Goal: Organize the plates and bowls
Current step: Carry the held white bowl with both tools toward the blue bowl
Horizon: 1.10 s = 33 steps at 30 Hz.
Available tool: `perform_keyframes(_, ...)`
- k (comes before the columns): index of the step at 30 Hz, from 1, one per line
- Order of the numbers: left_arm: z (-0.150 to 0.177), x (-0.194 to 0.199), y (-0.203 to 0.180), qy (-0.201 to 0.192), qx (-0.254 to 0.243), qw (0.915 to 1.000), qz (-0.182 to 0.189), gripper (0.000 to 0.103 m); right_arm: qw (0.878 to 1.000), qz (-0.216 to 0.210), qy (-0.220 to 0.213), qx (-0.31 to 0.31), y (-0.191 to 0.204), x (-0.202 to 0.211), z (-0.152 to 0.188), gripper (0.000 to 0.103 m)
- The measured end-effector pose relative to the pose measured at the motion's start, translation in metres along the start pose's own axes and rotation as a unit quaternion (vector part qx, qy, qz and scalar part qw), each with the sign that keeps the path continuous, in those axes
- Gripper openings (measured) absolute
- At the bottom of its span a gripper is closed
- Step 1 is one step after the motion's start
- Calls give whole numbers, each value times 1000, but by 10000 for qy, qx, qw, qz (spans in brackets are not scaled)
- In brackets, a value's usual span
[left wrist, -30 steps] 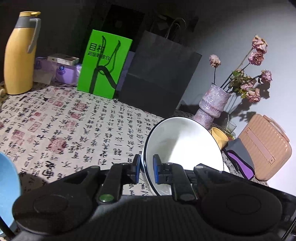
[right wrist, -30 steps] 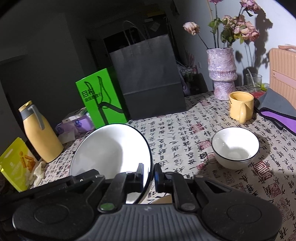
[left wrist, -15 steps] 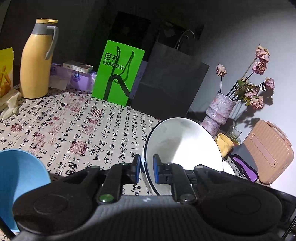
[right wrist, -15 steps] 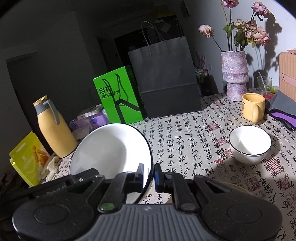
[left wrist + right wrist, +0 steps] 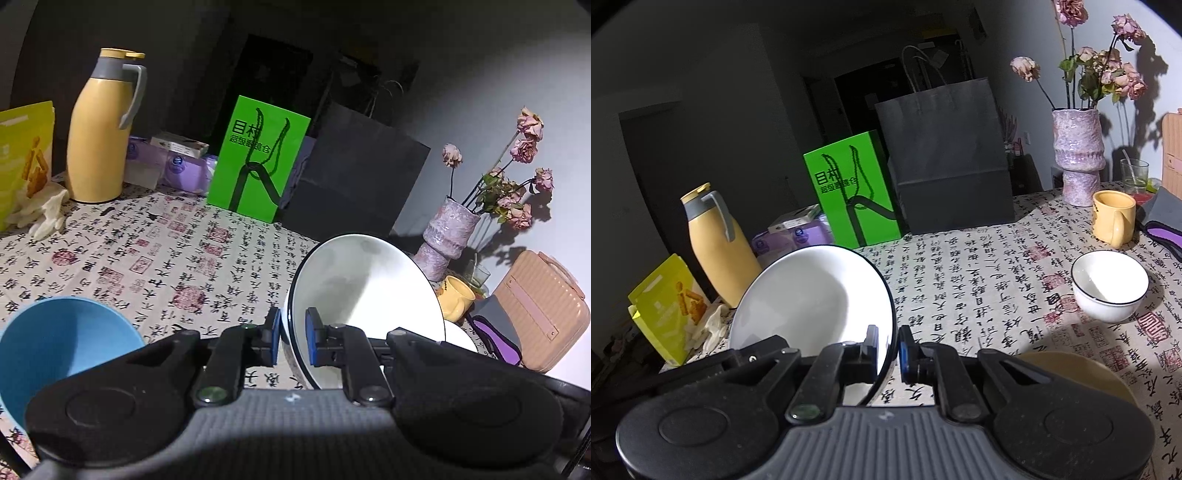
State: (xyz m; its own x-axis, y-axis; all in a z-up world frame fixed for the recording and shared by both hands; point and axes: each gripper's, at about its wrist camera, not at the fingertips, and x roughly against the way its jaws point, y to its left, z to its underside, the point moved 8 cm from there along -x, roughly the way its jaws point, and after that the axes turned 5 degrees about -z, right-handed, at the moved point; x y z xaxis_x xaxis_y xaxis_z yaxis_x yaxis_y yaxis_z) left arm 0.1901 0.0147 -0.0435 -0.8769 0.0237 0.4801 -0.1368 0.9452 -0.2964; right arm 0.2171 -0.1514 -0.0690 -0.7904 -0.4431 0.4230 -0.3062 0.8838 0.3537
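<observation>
In the left wrist view my left gripper point(image 5: 291, 339) is shut on the left rim of a large white bowl with a black edge point(image 5: 369, 288), held tilted above the table. A light blue bowl point(image 5: 62, 339) sits at the lower left, close to the gripper body. In the right wrist view my right gripper point(image 5: 888, 349) is shut on the right rim of a large white black-edged bowl point(image 5: 812, 295), also tilted. A small white bowl point(image 5: 1110, 288) stands on the tablecloth to the right. A tan bowl point(image 5: 1071, 373) lies partly hidden under the gripper body.
Along the back of the table stand a yellow flask point(image 5: 99, 136), a green bag point(image 5: 258, 158), a black paper bag point(image 5: 945, 155), a pink vase of dried flowers point(image 5: 1078, 155) and a yellow mug point(image 5: 1113, 218). A snack pouch point(image 5: 665, 306) marks the left side, a beige case point(image 5: 539, 310) the right.
Both grippers have drawn back from the far items with their bowls still gripped. The blue bowl has come into the left view, and the tan bowl into the right view.
</observation>
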Motion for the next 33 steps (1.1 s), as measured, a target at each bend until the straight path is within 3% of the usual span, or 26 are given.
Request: perform_keyframes(33,-5,42,77,-291,400,9982,-328,15,9983,-410,157,386,77,-9,22,11)
